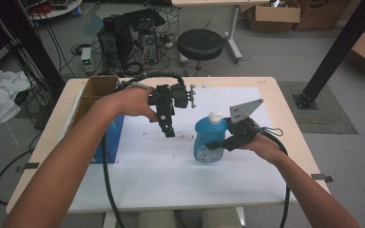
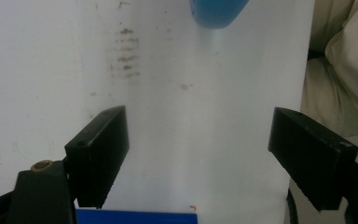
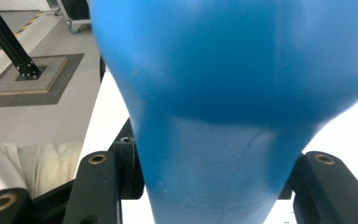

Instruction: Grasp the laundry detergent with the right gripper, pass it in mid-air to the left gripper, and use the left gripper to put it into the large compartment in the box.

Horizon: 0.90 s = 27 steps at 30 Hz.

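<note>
Right gripper (image 3: pixel 214 186) jaws clamping blue bottle (image 3: pixel 233 93), white cap (image 1: pixel 215 115) overhead

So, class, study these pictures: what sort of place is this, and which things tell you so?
Probably a lab or workshop, not a home. Computer towers with tangled cables sit on the floor beyond the table, cardboard boxes are stacked nearby, and a black metal frame post is bolted to the floor.

A lab or workshop: beyond the table (image 1: pixel 275 95) stand a computer tower (image 1: pixel 119 40) with tangled cables, a black stool (image 1: pixel 200 43), cardboard boxes (image 1: pixel 273 14) and black frame posts (image 1: pixel 335 52)
</note>
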Motion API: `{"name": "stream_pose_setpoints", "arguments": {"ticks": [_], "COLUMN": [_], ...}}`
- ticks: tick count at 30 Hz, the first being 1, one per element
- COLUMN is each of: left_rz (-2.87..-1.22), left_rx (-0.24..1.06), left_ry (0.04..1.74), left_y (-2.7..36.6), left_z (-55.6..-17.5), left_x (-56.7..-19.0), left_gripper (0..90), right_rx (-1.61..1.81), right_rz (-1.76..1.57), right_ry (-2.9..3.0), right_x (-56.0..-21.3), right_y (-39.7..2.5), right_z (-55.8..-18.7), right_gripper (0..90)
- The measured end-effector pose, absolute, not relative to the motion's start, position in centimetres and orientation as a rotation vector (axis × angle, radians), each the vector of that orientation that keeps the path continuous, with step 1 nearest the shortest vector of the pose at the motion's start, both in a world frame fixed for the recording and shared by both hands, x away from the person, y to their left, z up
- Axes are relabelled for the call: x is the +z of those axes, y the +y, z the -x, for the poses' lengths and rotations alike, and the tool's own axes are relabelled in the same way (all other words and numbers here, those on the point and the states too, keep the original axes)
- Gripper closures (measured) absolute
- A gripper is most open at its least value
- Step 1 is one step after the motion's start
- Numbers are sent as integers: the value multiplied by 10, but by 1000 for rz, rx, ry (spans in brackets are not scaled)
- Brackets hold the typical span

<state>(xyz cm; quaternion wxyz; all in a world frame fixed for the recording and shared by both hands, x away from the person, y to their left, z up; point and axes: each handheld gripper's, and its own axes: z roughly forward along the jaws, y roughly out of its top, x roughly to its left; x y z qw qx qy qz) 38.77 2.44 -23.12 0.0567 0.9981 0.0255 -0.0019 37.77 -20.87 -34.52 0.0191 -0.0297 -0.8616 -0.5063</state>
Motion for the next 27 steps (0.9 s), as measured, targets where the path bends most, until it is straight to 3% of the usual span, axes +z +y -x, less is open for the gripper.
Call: {"name": "stream_pose_setpoints", "arguments": {"ticks": [27], "left_rz": [-2983], "left_rx": [-61], "left_ry": [22], "left_y": [10], "left_z": [-381], "left_x": [-224], "left_gripper": [206], "right_rx": [-1537], "right_rz": [14], "right_ry": [-2696], "right_x": [-354], "right_y": [-168], "right_z": [-379], "right_gripper": [453]}}
